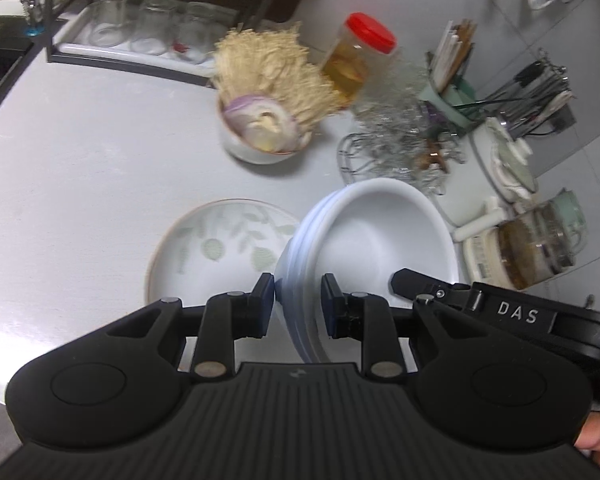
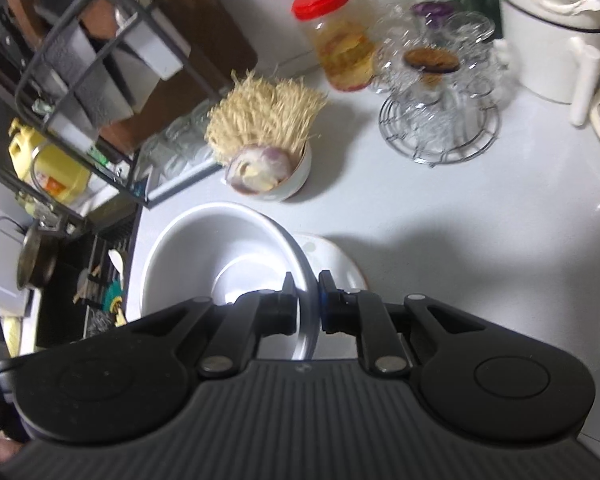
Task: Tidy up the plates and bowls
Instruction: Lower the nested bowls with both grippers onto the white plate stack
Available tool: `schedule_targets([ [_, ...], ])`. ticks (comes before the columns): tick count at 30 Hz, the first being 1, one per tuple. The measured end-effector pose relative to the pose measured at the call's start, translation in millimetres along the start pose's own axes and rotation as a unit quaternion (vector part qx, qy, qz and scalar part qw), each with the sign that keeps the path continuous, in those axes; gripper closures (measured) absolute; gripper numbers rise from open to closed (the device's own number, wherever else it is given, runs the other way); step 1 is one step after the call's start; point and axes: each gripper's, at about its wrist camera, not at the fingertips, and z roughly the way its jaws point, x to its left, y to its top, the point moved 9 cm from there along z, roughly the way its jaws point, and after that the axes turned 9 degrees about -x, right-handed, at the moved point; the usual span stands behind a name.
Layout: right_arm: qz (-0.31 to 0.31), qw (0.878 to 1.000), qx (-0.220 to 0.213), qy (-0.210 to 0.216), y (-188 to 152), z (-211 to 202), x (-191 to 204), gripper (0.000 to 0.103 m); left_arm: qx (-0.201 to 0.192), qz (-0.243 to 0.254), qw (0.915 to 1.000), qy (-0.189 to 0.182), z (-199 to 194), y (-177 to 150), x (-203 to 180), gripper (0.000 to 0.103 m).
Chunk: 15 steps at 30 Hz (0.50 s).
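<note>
Your left gripper is clamped on the near wall of the stack of white bowls, one pad outside, one inside the rim. From the left wrist view the stack is tilted, leaning over the edge of the leaf-print plate sitting flat on the white counter. You can see the other gripper's black finger poking into the stack from the right side.

Your right gripper is pinched shut on the rim of the white bowl, with the plate's brown-edged rim peeking out just behind it.

Stuff around you is pretty crowded:
- The small bowl with a cut onion and a bushy clump of enoki-looking mushrooms is just behind the plate.
- A red-lidded jar stands right behind that.
- A wire rack of glassware sits to the right of the jar, near the stack of bowls in the left view.
- The white pot and a glass kettle sit along the right edge.
- The tray of upturned glasses under a black frame is off on the far left, well apart from the bowls.
- In the right wrist view, the sink area is just left of the bowl.
</note>
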Motion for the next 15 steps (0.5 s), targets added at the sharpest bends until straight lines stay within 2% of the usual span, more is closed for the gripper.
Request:
schedule_targets([
  [15,-0.02,0.997,0.076,-0.025,-39.9,65.1,6.0,0.089,0.051,-0.027,0.9978,0.032,48.1,-23.1,61.1,0.075],
])
